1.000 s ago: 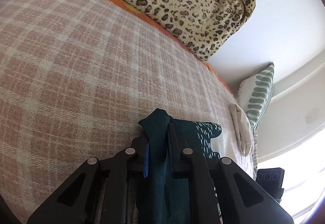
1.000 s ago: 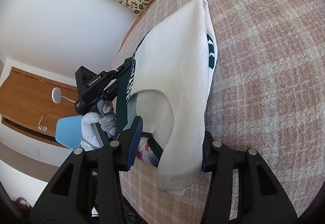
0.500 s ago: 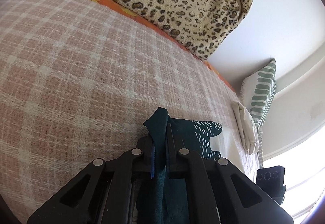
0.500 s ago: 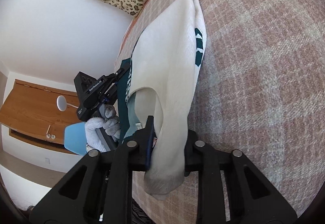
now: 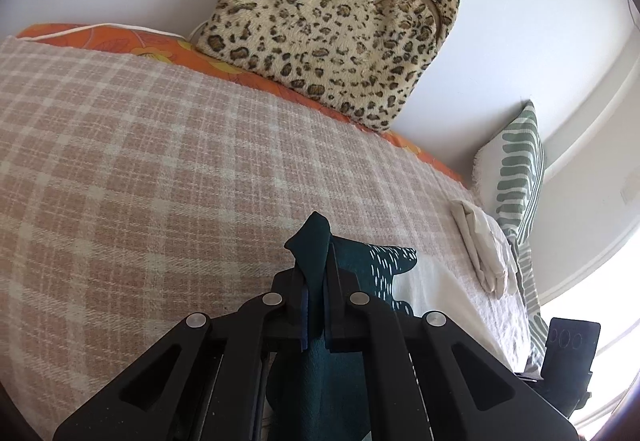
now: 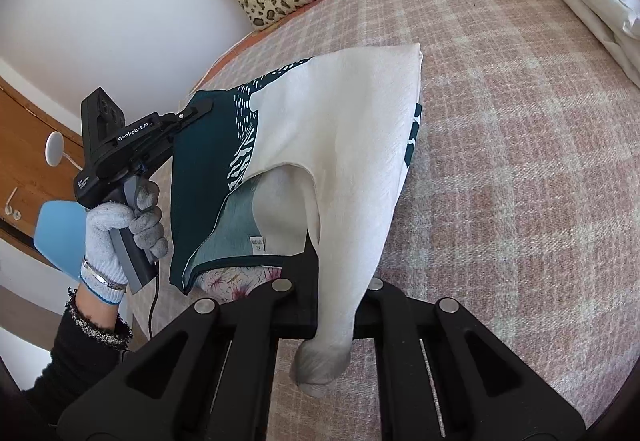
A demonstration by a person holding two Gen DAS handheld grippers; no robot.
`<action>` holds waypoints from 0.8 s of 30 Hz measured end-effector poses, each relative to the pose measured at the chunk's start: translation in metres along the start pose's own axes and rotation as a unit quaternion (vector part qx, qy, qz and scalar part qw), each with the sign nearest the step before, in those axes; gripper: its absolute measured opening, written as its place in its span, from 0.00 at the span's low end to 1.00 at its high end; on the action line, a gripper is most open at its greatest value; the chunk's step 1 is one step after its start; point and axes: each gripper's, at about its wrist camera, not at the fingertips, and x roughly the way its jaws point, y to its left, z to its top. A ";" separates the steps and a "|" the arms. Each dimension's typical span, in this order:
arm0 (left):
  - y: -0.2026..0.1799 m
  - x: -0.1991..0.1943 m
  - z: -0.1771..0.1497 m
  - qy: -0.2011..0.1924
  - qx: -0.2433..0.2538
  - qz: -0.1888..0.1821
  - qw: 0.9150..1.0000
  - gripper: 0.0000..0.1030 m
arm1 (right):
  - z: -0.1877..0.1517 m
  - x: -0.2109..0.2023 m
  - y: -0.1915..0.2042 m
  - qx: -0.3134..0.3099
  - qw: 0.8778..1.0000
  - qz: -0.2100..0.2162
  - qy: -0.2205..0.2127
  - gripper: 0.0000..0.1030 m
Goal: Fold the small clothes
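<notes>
Top held up over the plaid bed.
Left gripper jaws clamp its teal shoulder; right gripper jaws clamp the cream one.

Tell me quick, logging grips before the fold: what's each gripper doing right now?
Left gripper: closed on the garment's dark teal shoulder.
Right gripper: closed on the garment's cream shoulder.

Blanket — rough woven wool
</notes>
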 end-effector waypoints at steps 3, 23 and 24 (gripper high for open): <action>-0.008 -0.006 0.001 -0.007 0.014 0.001 1.000 0.03 | -0.001 -0.008 0.005 -0.012 1.000 0.000 -0.007 0.07; -0.016 -0.006 -0.001 -0.015 0.010 0.006 1.000 0.02 | -0.007 -0.011 0.007 -0.026 0.999 -0.037 -0.007 0.07; -0.009 -0.003 -0.002 -0.012 -0.002 0.000 1.000 0.02 | -0.009 -0.007 0.003 -0.024 0.999 -0.030 0.004 0.07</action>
